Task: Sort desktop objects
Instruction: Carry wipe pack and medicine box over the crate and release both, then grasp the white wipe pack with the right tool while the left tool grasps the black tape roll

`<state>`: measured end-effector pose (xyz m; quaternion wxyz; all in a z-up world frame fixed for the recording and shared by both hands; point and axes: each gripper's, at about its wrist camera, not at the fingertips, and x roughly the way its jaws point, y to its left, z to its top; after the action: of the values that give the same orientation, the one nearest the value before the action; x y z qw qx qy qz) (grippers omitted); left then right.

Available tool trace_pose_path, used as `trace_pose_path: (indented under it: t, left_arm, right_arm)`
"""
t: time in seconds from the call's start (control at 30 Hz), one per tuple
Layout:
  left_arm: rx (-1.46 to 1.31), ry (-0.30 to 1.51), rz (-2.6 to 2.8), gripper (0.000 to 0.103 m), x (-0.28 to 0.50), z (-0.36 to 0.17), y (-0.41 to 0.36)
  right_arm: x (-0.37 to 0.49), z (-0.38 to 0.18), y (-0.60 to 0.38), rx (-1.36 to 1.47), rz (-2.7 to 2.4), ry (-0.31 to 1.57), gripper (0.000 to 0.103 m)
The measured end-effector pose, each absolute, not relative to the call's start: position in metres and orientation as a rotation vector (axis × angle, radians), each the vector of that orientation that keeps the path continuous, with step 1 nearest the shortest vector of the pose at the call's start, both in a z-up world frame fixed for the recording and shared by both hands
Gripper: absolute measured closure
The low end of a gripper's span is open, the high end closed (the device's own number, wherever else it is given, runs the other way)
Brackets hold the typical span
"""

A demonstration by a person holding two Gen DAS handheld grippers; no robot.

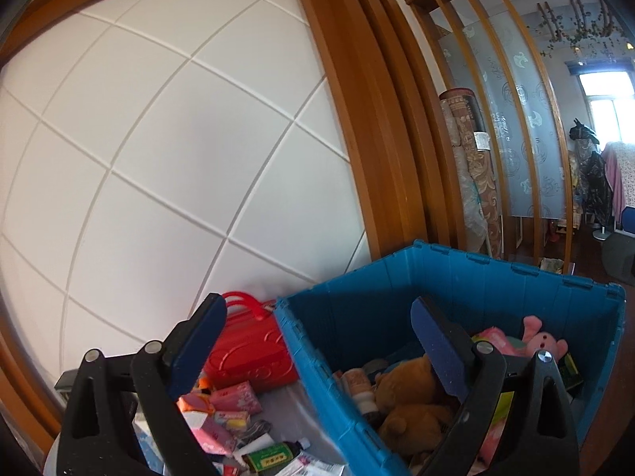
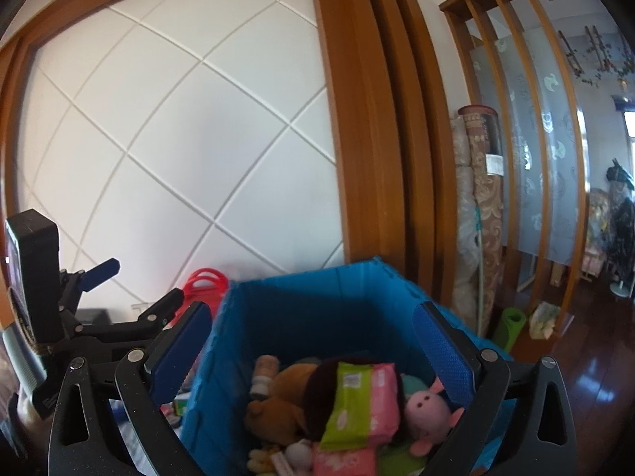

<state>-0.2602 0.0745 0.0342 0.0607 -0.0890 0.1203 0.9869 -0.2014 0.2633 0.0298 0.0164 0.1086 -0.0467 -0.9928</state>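
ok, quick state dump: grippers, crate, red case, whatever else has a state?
left gripper: open, nothing between the pads
right gripper: open, nothing held, above the crate
blue crate: lidless, partly filled with plush toys and packets
red case: closed, lying beside the crate, handles at the wall end
pink plush: lying in the crate
brown teddy: lying in the crate

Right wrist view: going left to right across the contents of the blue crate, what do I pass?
Small jar → brown plush bear → green-and-pink wipes pack → pink plush toy, all inside the blue crate.
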Motion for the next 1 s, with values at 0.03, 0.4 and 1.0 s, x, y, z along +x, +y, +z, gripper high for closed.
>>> trace_pose_path:
  t: [0.03, 0.4, 1.0]
  left_arm:
    - [-0.280, 0.371, 2.997, 0.008, -0.254, 0.031, 0.064]
    - [-0.342, 0.348, 3.159, 0.008, -0.195, -0.001, -0.082]
    - [-0.696, 0.381, 2.822, 0.008, -0.179, -0.137, -0.177]
  right_arm:
    - [-0.199, 0.028, 0.259, 0.337, -3.074, -0.146, 0.000]
    - [-0.187, 0.003, 0.146, 0.376, -2.911, -0.067, 0.000]
    - [-0.187, -0.192, -0.001, 0.971, -2.762, 0.038, 0.000]
